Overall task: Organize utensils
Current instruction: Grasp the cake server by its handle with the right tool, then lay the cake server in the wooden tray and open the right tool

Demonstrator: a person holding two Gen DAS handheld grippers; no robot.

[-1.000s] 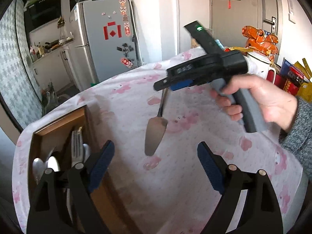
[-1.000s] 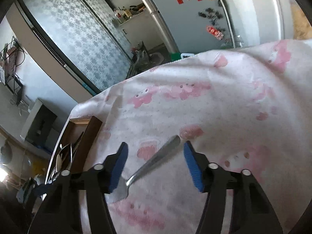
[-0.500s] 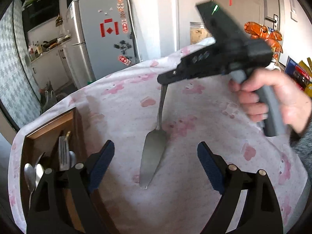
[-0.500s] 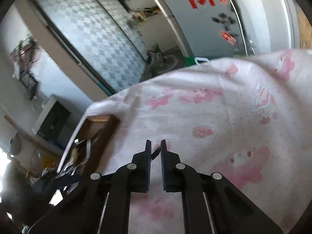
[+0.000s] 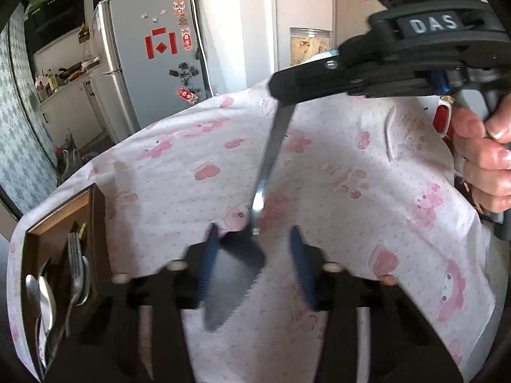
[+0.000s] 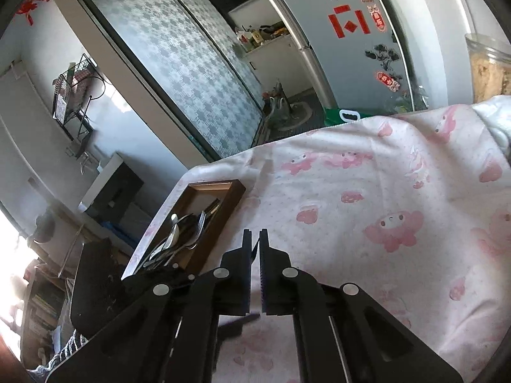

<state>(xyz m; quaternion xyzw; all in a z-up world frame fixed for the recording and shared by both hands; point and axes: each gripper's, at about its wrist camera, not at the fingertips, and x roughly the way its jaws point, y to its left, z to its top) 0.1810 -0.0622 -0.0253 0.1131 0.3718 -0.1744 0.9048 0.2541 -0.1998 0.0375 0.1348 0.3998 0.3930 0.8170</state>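
Your right tongs (image 6: 254, 245) have clamped the cake server (image 5: 234, 274) by its handle and lifted it off the bench (image 5: 351, 166). Left tongs (image 5: 252, 266) have narrowed around its blade, not gripping yet. Handover looks next; wooden tray (image 5: 95, 210) sits left.

A table draped in a white cloth printed with pink cartoon figures (image 5: 335, 166) serves as the landmark. At its left edge sits a shallow dark-brown wooden tray (image 5: 95, 210) with steel forks and spoons (image 5: 75, 268) lying in it. Above the middle of the table, right of the tray, a steel cake server with a triangular blade (image 5: 233, 281) hangs blade-down, its handle pinched in the black right gripper (image 6: 254, 245). The black left gripper with blue pads (image 5: 254, 265) flanks the blade. Behind the table stands a tall grey fridge (image 5: 153, 54), and a clear jar (image 5: 308, 46) stands at its far edge.
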